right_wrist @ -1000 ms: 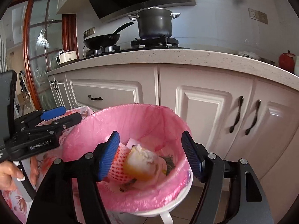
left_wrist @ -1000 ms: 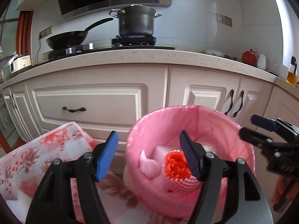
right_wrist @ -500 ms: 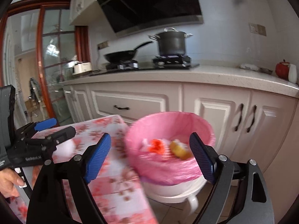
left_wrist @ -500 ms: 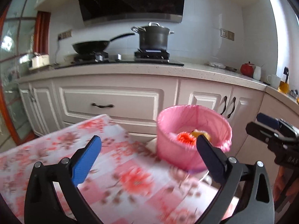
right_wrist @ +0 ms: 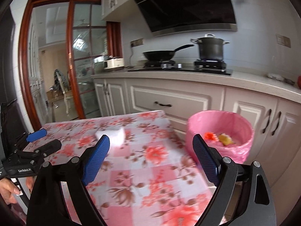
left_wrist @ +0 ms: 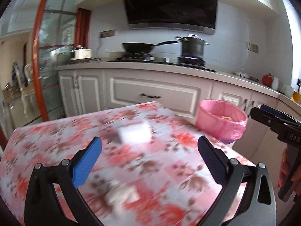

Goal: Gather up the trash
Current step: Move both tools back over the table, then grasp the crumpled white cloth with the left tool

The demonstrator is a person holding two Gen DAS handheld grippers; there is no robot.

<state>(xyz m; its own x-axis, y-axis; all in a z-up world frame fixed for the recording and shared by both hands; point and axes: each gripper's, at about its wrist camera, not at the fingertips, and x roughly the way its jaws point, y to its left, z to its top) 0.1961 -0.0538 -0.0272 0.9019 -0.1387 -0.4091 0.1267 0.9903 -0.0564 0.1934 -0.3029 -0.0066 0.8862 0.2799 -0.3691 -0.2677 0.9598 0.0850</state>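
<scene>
The left gripper [right_wrist: 40, 141] has "GenRobot.AI" on its side. The right gripper [right_wrist: 150, 157] is opening, with nothing between its fingers. The left one is wide open and empty too. A white lump of trash [left_wrist: 134, 132] (too blurry to name) lies on the flowery table [left_wrist: 150, 169], ahead of the fingers. The pink bin [right_wrist: 220, 131] stands beside the table, with scraps inside.

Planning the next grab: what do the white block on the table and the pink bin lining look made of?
White block: probably foam or sponge, matte with squared edges; motion blur leaves it open. Pink bin lining: thin plastic film, slightly translucent, wrinkled and folded over the rim. Tablecloth: floral, faintly glossy, possibly wipeable plastic.
</scene>
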